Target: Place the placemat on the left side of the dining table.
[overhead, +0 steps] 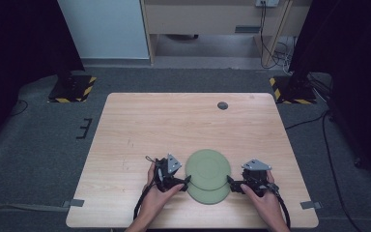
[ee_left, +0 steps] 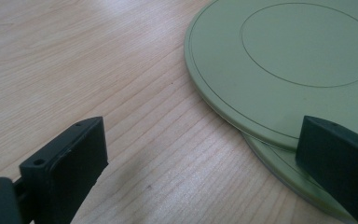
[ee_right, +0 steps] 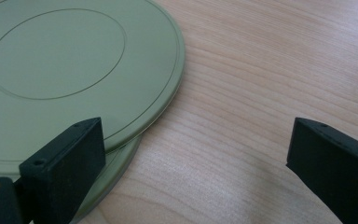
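Jaws wide apart flank two green plates (overhead: 207, 169)

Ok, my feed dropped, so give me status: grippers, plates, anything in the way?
Left gripper open, right gripper open, flanking the plates. Top plate offset on bottom plate, neither gripped. Table around them bare.

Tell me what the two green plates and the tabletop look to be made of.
Upper plate and lower plate: probably matte plastic or melamine; flat even green, dull sheen, thin moulded ring lines. Ceramic can't be ruled out. Table: light wood or wood-look laminate, with visible grain streaks and a smooth satin surface.
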A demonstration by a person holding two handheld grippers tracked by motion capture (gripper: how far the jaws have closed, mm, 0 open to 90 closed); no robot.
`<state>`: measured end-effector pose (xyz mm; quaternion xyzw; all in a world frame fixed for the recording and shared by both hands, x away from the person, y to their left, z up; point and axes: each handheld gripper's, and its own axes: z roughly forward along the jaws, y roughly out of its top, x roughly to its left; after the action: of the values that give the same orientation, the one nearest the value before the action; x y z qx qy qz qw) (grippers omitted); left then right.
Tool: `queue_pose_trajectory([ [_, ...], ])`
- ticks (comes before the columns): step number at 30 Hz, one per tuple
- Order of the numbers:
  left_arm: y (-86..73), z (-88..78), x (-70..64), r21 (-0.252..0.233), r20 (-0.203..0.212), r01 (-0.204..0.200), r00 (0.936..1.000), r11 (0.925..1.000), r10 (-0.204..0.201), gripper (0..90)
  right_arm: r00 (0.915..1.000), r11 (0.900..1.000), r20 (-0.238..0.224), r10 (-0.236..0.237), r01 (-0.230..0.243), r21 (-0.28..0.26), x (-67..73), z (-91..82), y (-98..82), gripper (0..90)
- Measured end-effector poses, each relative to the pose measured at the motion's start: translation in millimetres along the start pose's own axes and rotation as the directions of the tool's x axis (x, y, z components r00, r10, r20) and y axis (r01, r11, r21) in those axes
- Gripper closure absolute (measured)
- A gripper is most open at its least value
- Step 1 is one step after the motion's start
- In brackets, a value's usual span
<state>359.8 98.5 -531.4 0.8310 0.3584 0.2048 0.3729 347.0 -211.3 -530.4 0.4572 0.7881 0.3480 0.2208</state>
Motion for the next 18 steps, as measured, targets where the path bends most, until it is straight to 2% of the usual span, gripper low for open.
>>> queue_pose_trajectory([
  [7,0.1,1.0,-0.2,-0.007,-0.01,-0.01,0.9999,0.9999,0.01,0.0,1.0,1.0,0.007,0.003,-0.003,-0.005,-1.6,2.5,0.5,1.3],
  [10,0.5,3.4,1.8,-0.009,-0.001,0.001,1.0,1.0,-0.001,0.0,0.9999,1.0,0.014,0.006,-0.006,-0.009,-2.0,3.1,0.6,1.4],
  [13,0.4,2.8,0.6,-0.015,-0.008,-0.016,0.9998,0.9998,0.015,0.4,1.0,1.0,0.006,0.007,-0.007,-0.008,-4.2,4.2,0.6,1.0],
  [15,1.3,2.2,-1.5,-0.014,-0.024,-0.028,0.9993,0.9995,0.028,0.4,0.9998,1.0,0.019,0.002,-0.002,-0.013,-2.2,3.6,0.5,1.3],
  [16,2.0,1.7,-2.9,-0.014,-0.035,-0.046,0.9984,0.9988,0.046,0.4,0.9997,1.0,0.024,-0.005,0.006,-0.017,-1.7,3.6,0.6,1.0],
  [18,1.8,1.8,-2.4,-0.013,-0.031,-0.044,0.9986,0.9989,0.044,0.5,0.9997,1.0,0.025,-0.007,0.007,-0.018,-2.3,4.0,0.6,0.8],
])
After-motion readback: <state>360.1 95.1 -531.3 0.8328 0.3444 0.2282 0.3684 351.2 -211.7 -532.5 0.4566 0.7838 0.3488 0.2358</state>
